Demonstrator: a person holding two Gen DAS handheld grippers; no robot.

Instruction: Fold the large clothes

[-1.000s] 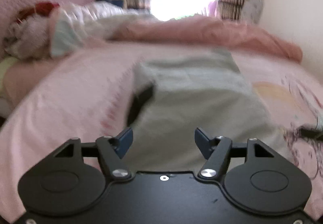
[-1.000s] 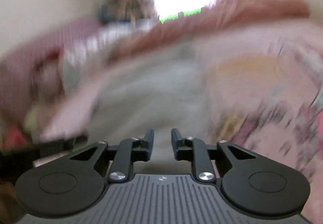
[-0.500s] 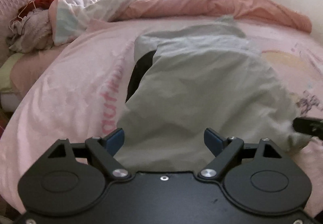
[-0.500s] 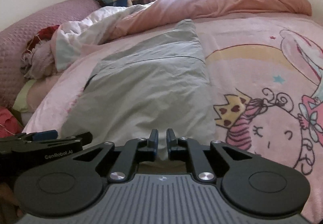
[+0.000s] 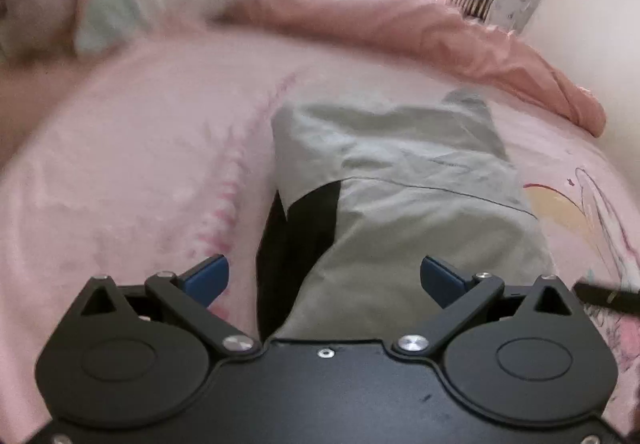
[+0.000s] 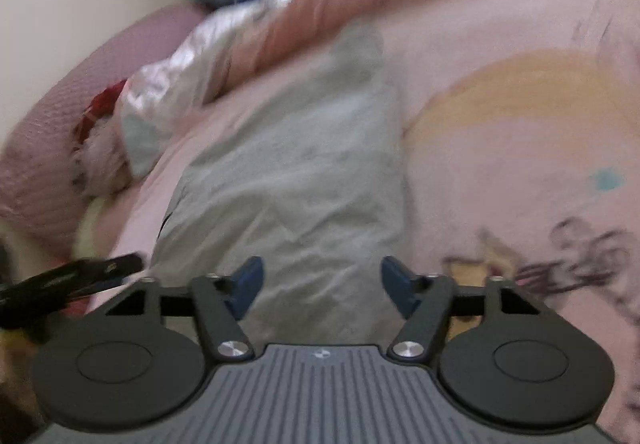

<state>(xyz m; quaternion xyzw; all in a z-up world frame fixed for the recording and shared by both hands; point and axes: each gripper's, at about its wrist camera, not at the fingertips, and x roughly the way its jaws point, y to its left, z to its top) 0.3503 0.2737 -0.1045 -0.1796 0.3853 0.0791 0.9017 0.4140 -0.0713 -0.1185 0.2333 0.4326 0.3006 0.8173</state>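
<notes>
A pale grey garment [image 5: 404,204] lies folded lengthwise on the pink bedsheet, with a black part [image 5: 296,236] showing at its near left edge. It also shows in the right wrist view [image 6: 304,184]. My left gripper [image 5: 324,278] is open and empty, just above the garment's near end. My right gripper [image 6: 320,282] is open and empty over the garment's near right part. The tip of the right gripper [image 5: 604,296] shows at the left wrist view's right edge, and the left gripper [image 6: 68,280] at the right wrist view's left edge.
The pink bedsheet [image 5: 140,164] has a cartoon print [image 6: 520,104] to the right of the garment. A rumpled salmon duvet [image 5: 460,36] lies along the far side. A pile of clothes and bedding [image 6: 132,112] sits at the far left by the headboard.
My right gripper was shut half a second ago and has opened. My left gripper has shifted left, so the garment's black edge lies between its fingers. Both views are blurred by motion.
</notes>
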